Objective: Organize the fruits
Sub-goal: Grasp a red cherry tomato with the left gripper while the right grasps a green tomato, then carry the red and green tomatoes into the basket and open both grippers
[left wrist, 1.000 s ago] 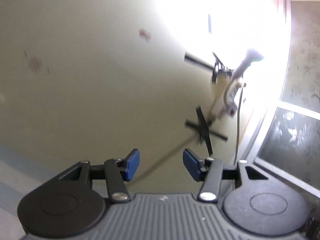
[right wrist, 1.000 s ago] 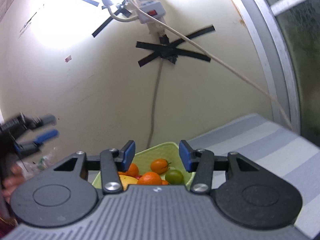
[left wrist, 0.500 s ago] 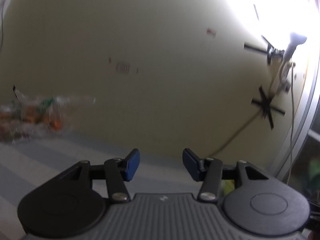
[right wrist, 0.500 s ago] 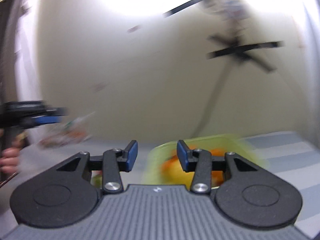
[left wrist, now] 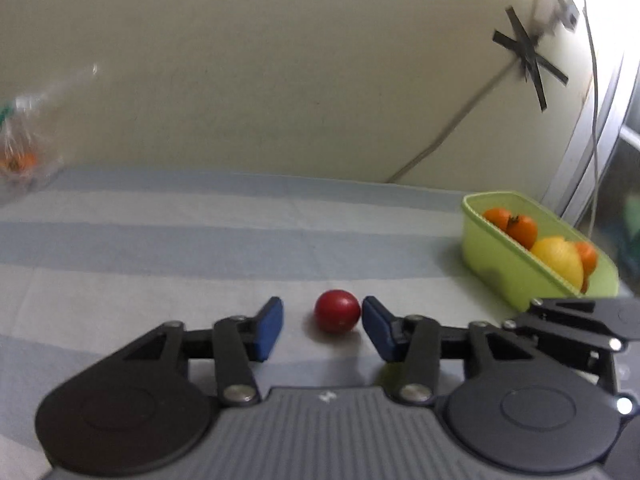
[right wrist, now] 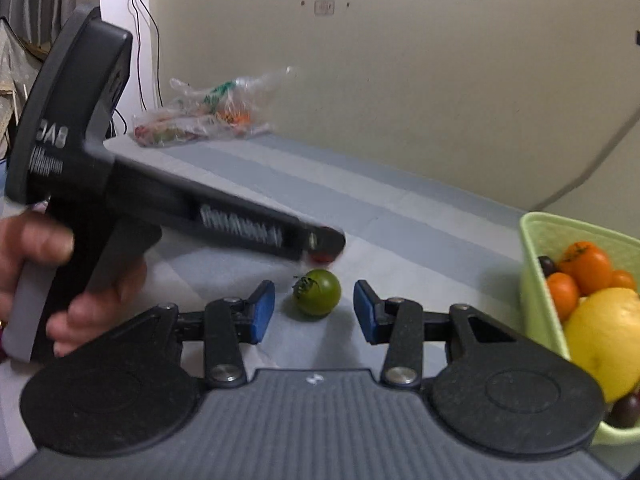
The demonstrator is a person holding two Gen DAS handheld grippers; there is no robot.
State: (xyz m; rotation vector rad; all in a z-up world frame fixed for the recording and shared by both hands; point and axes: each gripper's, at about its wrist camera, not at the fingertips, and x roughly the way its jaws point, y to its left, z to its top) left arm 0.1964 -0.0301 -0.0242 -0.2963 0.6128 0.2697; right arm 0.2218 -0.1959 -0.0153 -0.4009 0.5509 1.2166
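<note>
My left gripper [left wrist: 322,326] has just been closing; its blue rubbery pads bracket a smooth, round red tomato [left wrist: 337,311] on the striped cloth [left wrist: 160,248], the right pad at its skin, the left pad standing clear, so nothing is gripped. My right gripper [right wrist: 314,312] has also narrowed a little, and its two flat blue pads stand apart on either side of one glossy green tomato [right wrist: 319,292] with a dark stalk, touching neither side. Seen from the right wrist, my left hand [right wrist: 60,276] wraps the matte black handle just left of the green tomato. Right of both tomatoes sits one pale green, translucent plastic tub [left wrist: 500,264], rectangular with rounded corners, holding at least three small oranges [right wrist: 588,264], one large yellow citrus [right wrist: 608,336] and two dark, round fruits. Farthest, left of the tub against the wall, lies one crinkled clear plastic bag [right wrist: 200,116].
</note>
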